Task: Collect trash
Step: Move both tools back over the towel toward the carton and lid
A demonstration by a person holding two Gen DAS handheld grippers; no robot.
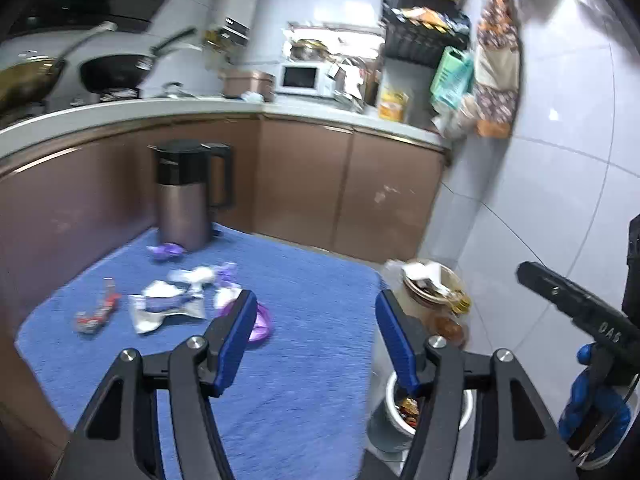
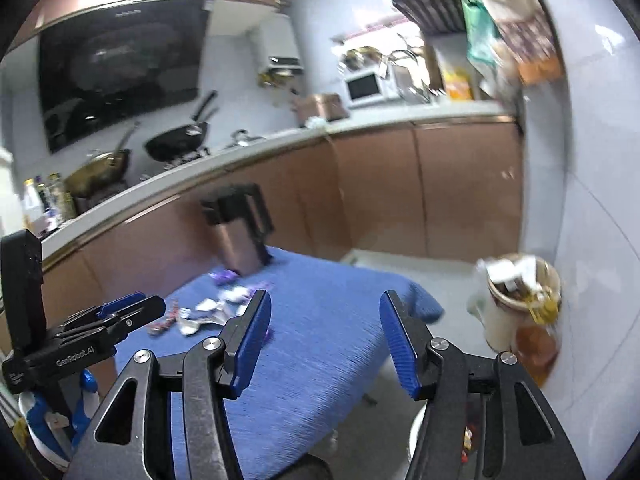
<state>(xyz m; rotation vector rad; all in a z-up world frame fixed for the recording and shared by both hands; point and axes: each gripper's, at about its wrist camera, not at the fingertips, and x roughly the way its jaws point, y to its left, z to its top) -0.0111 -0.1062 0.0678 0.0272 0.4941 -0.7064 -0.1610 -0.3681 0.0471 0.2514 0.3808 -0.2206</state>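
Several crumpled wrappers lie on the blue-covered table [image 1: 312, 360]: a red one [image 1: 98, 314], a silver one [image 1: 166, 308], white and purple ones [image 1: 204, 276] and a purple one [image 1: 166, 250] by the kettle. A purple piece [image 1: 262, 326] shows behind my left finger. My left gripper [image 1: 316, 300] hangs open above the table's right edge, with nothing between its fingers. Below it on the floor stands a white bin [image 1: 394, 420] with trash inside. My right gripper [image 2: 325, 300] is open and empty above the same table [image 2: 320, 360], with the wrappers [image 2: 208, 312] far left of it.
A dark kettle [image 1: 184, 196] stands at the table's far end. A beige bucket [image 1: 432, 284] heaped with rubbish sits by the tiled wall. Brown cabinets and a counter with pans [image 1: 116, 72] and a microwave [image 1: 306, 78] run behind. A blue-gloved hand [image 1: 592, 408] holds the other gripper.
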